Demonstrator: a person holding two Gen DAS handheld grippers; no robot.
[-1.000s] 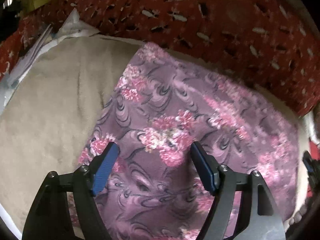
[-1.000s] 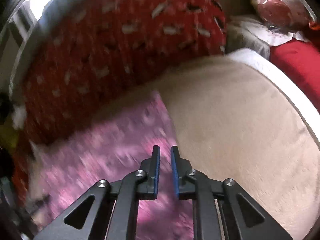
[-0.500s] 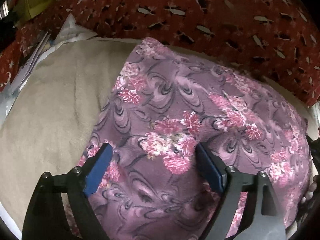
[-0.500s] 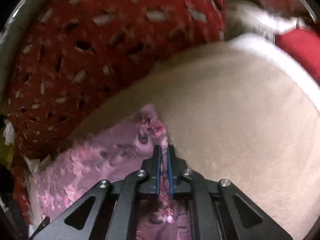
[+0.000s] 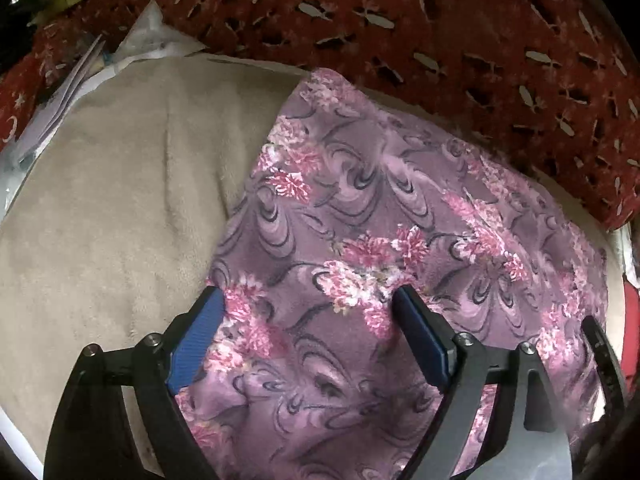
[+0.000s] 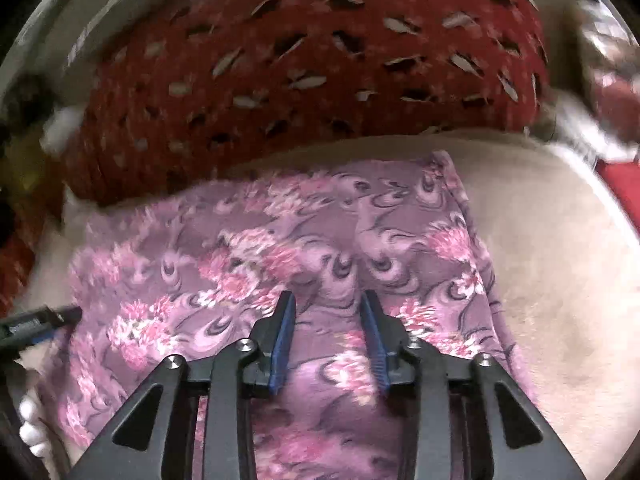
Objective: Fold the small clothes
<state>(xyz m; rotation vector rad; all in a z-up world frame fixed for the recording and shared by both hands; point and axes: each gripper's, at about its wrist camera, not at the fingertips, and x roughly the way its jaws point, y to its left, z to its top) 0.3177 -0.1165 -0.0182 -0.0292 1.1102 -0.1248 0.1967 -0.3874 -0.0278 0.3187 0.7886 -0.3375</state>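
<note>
Hardly anything here can be read. The one bit of lettering is a small pale label on the dark bar of the left gripper, poking in at the left edge of the right wrist view; there seem to be a few characters on it, but it is too blurred and small to make out. The red cloth behind carries only a pattern, with a crescent and star shapes at its far left corner, and no words. Nothing else bears text, numbers or a brand.
</note>
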